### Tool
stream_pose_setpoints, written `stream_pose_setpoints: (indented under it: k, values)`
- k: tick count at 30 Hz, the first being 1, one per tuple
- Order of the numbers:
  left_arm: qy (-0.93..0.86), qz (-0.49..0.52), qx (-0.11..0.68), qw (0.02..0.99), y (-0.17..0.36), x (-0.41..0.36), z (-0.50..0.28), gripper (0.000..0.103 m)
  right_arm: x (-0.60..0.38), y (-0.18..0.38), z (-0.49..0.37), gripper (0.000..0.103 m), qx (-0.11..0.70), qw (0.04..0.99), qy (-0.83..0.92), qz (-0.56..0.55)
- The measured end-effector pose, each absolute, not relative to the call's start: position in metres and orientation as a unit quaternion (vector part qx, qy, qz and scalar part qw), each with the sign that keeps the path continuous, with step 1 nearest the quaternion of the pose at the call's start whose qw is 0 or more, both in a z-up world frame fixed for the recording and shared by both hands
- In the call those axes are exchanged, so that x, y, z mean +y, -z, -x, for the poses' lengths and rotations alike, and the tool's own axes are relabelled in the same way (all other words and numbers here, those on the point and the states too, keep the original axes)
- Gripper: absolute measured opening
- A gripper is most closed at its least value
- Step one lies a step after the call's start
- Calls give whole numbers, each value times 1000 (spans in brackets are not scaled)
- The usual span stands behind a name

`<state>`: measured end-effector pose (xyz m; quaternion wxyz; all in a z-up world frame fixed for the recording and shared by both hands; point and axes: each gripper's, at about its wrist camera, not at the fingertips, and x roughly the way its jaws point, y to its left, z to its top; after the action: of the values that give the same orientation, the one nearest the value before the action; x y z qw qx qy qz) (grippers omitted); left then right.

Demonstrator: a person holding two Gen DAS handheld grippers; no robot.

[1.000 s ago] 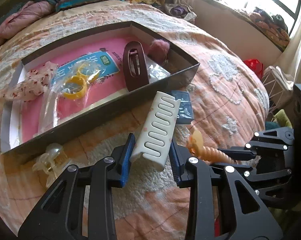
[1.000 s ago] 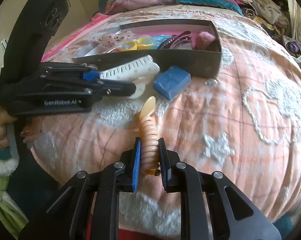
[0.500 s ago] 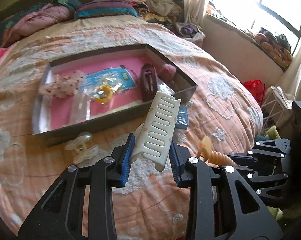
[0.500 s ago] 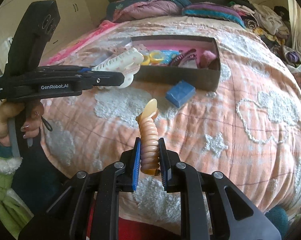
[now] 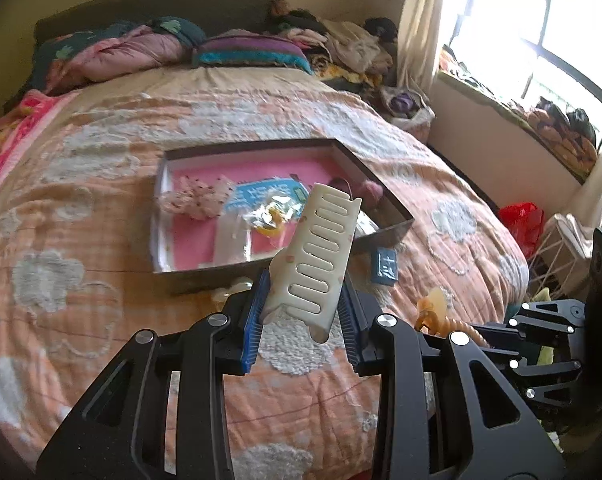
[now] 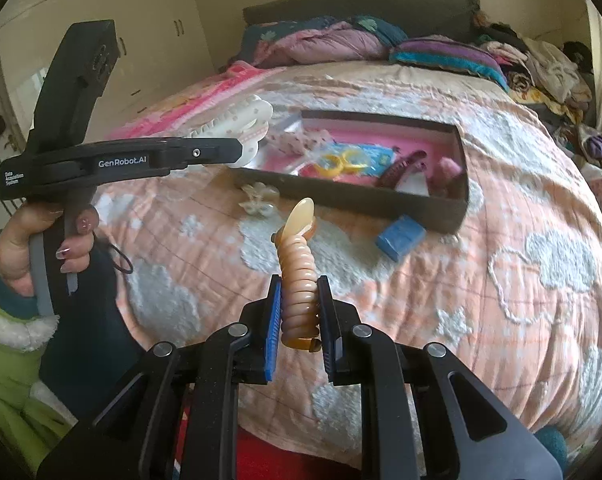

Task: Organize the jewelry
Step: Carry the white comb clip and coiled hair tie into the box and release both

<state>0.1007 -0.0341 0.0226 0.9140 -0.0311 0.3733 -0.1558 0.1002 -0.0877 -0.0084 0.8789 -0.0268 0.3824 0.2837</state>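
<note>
My left gripper [image 5: 303, 320] is clamped on a cream-white slotted plastic hair clip [image 5: 316, 258], blue pads pressing both its long sides, and the clip is up in the air, tilted away from me over the near wall of the shallow dark box with a pink lining [image 5: 385, 194]. My right gripper [image 6: 299, 320] is closed around a peach ribbed spiral hair claw [image 6: 299, 276], its smooth rounded tip pointing up and off the peach quilted bedspread [image 6: 521, 280]. The box sits mid-bed. Inside it I can see a speckled fabric scrunchie [image 5: 195, 200], yellow rings in a clear packet [image 6: 343, 161], a dark maroon hair clip [image 6: 401, 166] and a fuzzy pink piece at the right end, though it's too blurred to name. Outside, just beside the box's front wall, lies a clear flower-shaped claw clip [image 6: 257, 199], and near the right corner a small blue rectangular block [image 6: 400, 236] rests on the bedspread.
</note>
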Motion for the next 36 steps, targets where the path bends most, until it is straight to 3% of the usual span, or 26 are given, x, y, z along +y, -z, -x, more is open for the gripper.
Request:
stream_pose_setpoints:
  k: [22,36]
  values:
    - [102,72,313,942,-61,17,-98,25,-60,-62,-124,16,305,899,-308,59]
    - [109,46,298,947,-92,1,-142,25,-90,-127,-155,16,216,937,-270,51]
